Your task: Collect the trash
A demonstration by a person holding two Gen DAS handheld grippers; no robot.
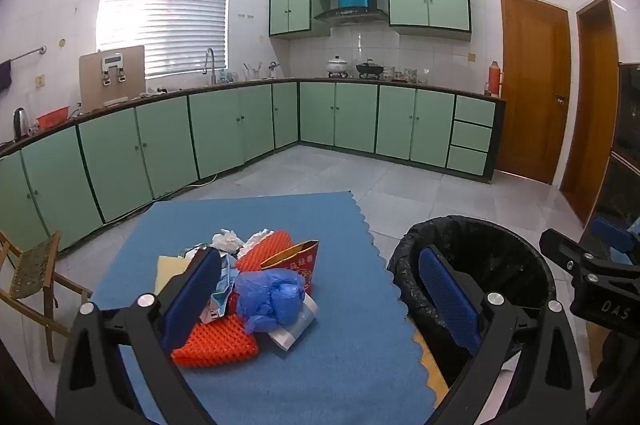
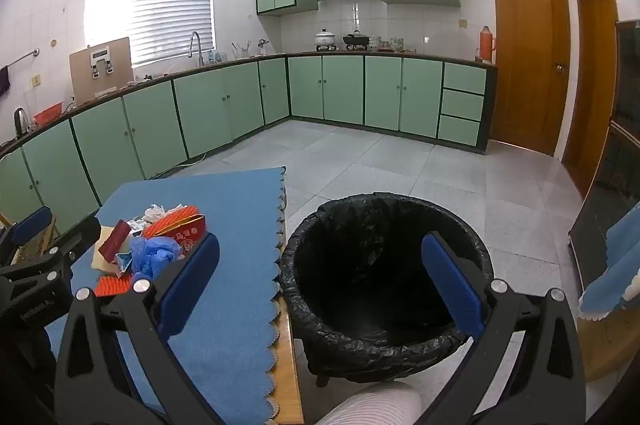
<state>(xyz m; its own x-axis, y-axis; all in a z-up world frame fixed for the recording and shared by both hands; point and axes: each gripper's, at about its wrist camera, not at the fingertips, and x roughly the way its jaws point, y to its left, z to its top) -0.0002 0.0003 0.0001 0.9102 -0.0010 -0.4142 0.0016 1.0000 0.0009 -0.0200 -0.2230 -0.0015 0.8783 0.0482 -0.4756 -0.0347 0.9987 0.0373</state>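
While upright, bin (image 2: 386,289) opens upward.

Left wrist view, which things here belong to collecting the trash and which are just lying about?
For the job: trash pile on the blue cloth; lined bin; left gripper and right gripper, both open.
Just about: kettle, thermos, wooden chair.

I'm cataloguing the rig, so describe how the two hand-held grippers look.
Both match: the left hand-held gripper and right hand-held gripper have black angular frames with silver round bolts, and two long fingers faced with dimpled blue pads. White lettering marks each black body. No cables are visible.
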